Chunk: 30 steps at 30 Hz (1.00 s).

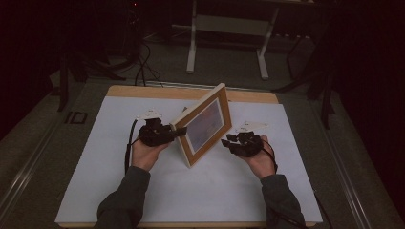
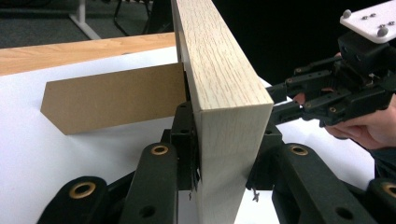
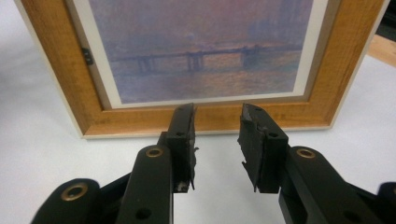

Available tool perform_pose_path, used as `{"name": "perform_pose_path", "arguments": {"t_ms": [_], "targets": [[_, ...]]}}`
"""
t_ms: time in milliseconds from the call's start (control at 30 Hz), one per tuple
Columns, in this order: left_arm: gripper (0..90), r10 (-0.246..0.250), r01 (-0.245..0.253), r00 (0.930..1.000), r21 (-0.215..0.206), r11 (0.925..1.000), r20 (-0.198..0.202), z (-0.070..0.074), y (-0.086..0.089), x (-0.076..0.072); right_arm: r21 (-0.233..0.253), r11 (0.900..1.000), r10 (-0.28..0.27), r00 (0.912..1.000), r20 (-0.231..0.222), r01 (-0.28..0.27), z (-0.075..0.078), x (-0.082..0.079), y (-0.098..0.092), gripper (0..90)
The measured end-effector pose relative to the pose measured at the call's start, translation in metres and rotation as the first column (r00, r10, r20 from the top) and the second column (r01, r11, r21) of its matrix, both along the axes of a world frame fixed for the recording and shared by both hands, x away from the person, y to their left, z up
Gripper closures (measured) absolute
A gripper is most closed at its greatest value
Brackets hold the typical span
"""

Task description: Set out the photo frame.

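On desk (image 1: 119, 157), propping picture frame (image 1: 204, 125): left gripper (image 1: 177, 131) clamping frame edge, right gripper (image 1: 228, 141) open nearby; next, set stand down.

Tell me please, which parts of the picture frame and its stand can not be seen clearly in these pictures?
- Picture frame, top: cut off by the upper edge of the right gripper view.
- Cardboard stand: its joint to the back is hidden behind the frame's edge in the left gripper view.
- Painting: too small and dim in the high view.
- Left gripper: pad contact is hidden by the wood.
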<state>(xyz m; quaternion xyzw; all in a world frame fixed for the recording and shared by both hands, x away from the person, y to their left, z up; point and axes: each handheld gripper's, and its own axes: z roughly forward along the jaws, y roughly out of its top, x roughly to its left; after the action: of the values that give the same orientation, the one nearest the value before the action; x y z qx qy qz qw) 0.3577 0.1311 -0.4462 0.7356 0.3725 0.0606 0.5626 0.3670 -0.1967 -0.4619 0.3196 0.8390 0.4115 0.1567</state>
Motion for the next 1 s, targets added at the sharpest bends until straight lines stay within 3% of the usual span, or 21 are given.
{"name": "perform_pose_path", "arguments": {"t_ms": [433, 1000], "targets": [[70.6, -0.035, 0.035, 0.9993, -0.013, 0.9993, -0.01, -0.001, 0.003, 0.003, 0.033, 0.998, -0.06, 0.9982, 0.004, 0.06, 0.007, 0.016, -0.013, 64.3], [70.6, -0.096, 0.096, 0.9953, -0.028, 0.995, -0.011, -0.001, 0.004, 0.003, 0.053, 0.993, -0.102, 0.9947, 0.014, 0.101, 0.009, 0.023, -0.023, 64.0]]}}
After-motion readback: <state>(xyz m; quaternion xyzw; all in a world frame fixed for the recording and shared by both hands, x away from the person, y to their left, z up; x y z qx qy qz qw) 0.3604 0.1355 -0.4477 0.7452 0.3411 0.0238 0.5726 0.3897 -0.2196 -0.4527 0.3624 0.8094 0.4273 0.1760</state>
